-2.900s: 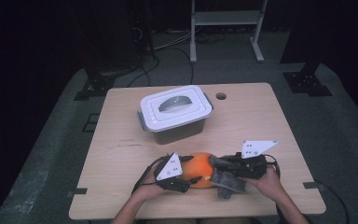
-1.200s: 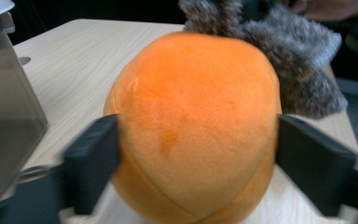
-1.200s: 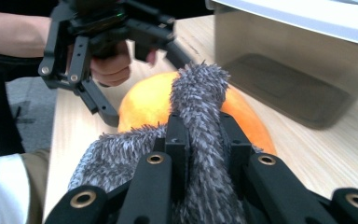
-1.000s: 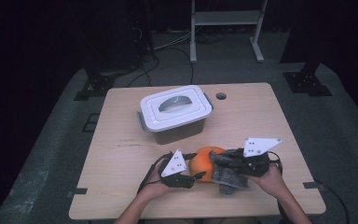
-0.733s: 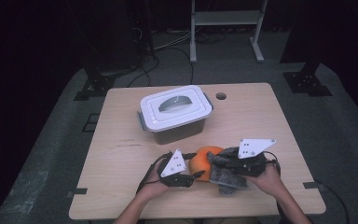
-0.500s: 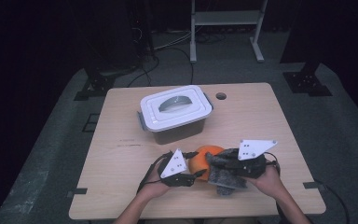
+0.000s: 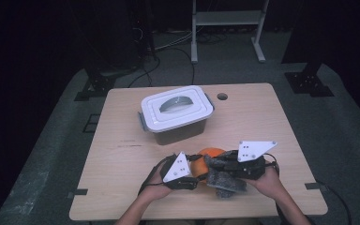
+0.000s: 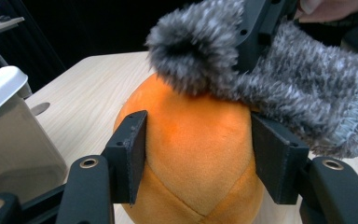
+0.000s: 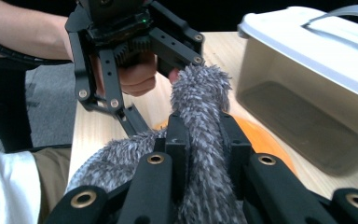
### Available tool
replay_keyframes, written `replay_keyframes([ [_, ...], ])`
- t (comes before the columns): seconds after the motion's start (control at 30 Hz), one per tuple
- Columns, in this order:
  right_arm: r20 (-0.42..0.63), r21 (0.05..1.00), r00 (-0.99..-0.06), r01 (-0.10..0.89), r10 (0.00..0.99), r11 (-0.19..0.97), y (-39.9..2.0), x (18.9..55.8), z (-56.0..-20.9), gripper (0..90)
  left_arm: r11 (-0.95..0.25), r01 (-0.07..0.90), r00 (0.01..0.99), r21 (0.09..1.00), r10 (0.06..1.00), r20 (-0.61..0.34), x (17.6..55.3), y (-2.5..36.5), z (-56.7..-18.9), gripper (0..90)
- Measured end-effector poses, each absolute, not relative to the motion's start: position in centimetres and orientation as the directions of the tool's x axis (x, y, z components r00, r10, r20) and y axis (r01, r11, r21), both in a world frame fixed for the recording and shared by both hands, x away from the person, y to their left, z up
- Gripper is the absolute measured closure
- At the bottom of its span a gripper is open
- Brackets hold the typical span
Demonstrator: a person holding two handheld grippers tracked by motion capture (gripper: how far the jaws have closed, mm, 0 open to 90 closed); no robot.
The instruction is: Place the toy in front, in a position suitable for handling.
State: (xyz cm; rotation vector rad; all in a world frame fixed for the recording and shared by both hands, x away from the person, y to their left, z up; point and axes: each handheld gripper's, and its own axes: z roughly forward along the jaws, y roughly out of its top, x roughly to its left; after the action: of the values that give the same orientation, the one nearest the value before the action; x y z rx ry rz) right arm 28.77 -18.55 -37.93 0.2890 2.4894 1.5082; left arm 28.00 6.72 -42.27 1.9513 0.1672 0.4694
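Observation:
An orange plush ball (image 7: 209, 153) sits near the table's front edge between both hands. My left gripper (image 8: 199, 140) is shut on it, with one pad pressed on each side of the ball (image 8: 191, 186). Its jaws have just been closing on the ball. My right gripper (image 9: 203, 128) is shut on a grey fuzzy cloth (image 9: 198, 88). The cloth (image 8: 303, 93) drapes over the ball's top and right side. In the high view the left gripper (image 7: 198, 174) and right gripper (image 7: 214, 165) meet at the ball, with the cloth (image 7: 225, 180) hanging below them.
A white lidded plastic box (image 7: 176, 112) with a handle in its lid stands mid-table, just beyond the ball. The wooden table (image 7: 122, 154) has a round hole (image 7: 222, 96) at the back. A metal stand and cables are on the floor behind.
The ball and both grippers have shifted slightly away from the front edge. The grey cloth now covers more of the ball's top, and the left jaws have narrowed onto the ball.

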Motion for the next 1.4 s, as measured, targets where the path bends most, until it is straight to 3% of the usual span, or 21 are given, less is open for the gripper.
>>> replay_keyframes([
  [0.23, -0.023, 0.895, -0.932, 0.142, 0.361, 0.424, -21.2, 30.4, -38.8, 76.8, -0.419, -0.065, 0.925, 0.906, 0.315, 0.212, 28.5, 7.6, -42.7, 38.4],
  [0.4, -0.037, 0.882, -0.945, 0.122, 0.324, 0.456, -19.7, 29.9, -39.2, 76.7, -0.389, 0.078, 0.944, 0.918, 0.326, 0.058, 29.5, 7.8, -43.1, 19.6],
  [0.53, -0.055, 0.87, -0.96, 0.089, 0.276, 0.484, -18.1, 29.3, -39.7, 76.4, -0.448, 0.048, 0.943, 0.893, 0.316, 0.108, 29.3, 8.1, -43.5, 29.2],
  [0.67, -0.027, 0.877, -0.953, 0.121, 0.3, 0.465, -19.1, 29.9, -39.9, 76.7, -0.431, 0.074, 0.937, 0.9, 0.338, 0.085, 29.7, 8.7, -43.6, 35.7],
  [0.93, 0.027, 0.884, -0.924, 0.2, 0.38, 0.423, -22.1, 30.8, -40.5, 76.6, -0.421, 0.103, 0.938, 0.901, 0.344, 0.053, 30.1, 9.3, -44.0, 34.7],
  [1.2, 0.029, 0.884, -0.95, 0.17, 0.312, 0.436, -20.3, 30.4, -40.7, 76.5, -0.456, 0.066, 0.953, 0.887, 0.293, 0.08, 29.8, 9.2, -44.0, 35.3],
  [1.4, 0.044, 0.871, -0.921, 0.225, 0.387, 0.437, -22.5, 31.1, -41.0, 76.4, -0.47, 0.046, 0.956, 0.882, 0.277, 0.097, 29.6, 9.2, -44.0, 35.0],
])
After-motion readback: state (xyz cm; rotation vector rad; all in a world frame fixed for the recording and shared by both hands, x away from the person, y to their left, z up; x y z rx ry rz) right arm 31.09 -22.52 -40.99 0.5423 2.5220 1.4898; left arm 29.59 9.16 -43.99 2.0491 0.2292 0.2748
